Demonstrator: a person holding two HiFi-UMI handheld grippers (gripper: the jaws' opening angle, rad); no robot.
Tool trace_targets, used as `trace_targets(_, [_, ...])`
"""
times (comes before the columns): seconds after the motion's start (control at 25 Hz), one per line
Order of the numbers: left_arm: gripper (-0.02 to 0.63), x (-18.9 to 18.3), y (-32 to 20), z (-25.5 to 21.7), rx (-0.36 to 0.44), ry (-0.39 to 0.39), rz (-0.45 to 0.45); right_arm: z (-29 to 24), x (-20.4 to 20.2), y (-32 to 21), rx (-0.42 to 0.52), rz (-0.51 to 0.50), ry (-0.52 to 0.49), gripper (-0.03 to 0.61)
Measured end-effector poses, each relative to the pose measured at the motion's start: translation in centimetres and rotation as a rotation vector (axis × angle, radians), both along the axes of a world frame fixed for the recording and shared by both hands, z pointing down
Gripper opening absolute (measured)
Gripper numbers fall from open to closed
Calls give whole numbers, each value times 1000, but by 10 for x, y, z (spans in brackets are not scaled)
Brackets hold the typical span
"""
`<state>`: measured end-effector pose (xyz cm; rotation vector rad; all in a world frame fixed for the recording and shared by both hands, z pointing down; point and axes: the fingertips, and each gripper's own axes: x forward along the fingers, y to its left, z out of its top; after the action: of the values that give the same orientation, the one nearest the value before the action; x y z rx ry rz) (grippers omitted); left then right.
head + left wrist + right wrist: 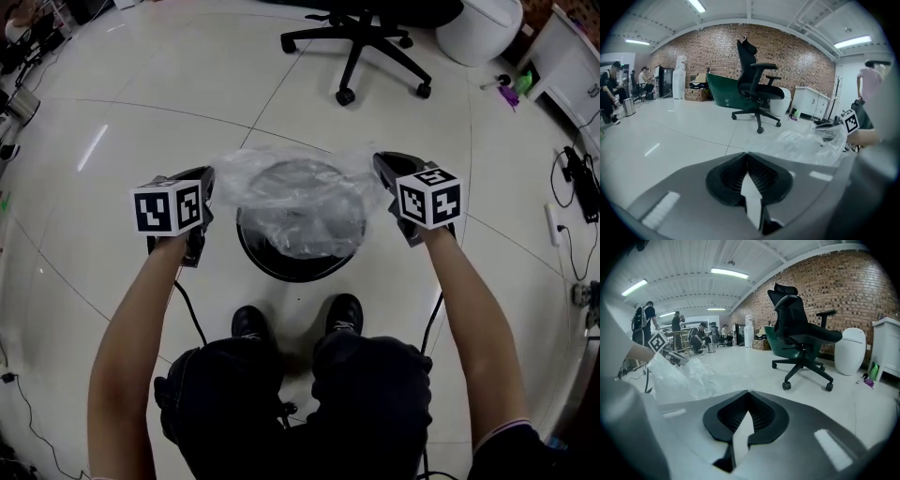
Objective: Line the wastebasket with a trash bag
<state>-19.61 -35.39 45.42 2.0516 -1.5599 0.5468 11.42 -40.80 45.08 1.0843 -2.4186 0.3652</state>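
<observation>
A round black wastebasket [291, 270] stands on the floor just ahead of the person's shoes. A clear trash bag [295, 192] is stretched flat over its mouth, held at either side. My left gripper [208, 183] is shut on the bag's left edge, and my right gripper [382, 169] is shut on its right edge. In the left gripper view the closed jaws [747, 154] pinch a thin strip of film, and the crumpled bag [801, 145] runs toward the other gripper's marker cube [851, 121]. The right gripper view shows the same pinch [749, 393], with the bag [679, 378] to the left.
A black office chair [361, 37] stands on the floor beyond the basket, with a white rounded bin [478, 28] to its right. Cables and a power strip [577, 183] lie at the right edge. Several people sit far off in the left gripper view.
</observation>
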Motion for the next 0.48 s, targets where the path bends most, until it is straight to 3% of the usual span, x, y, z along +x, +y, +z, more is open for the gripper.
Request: trace_targets(0.48, [12, -14, 6, 56, -134, -22, -14, 68, 7, 1, -122, 27, 62, 2])
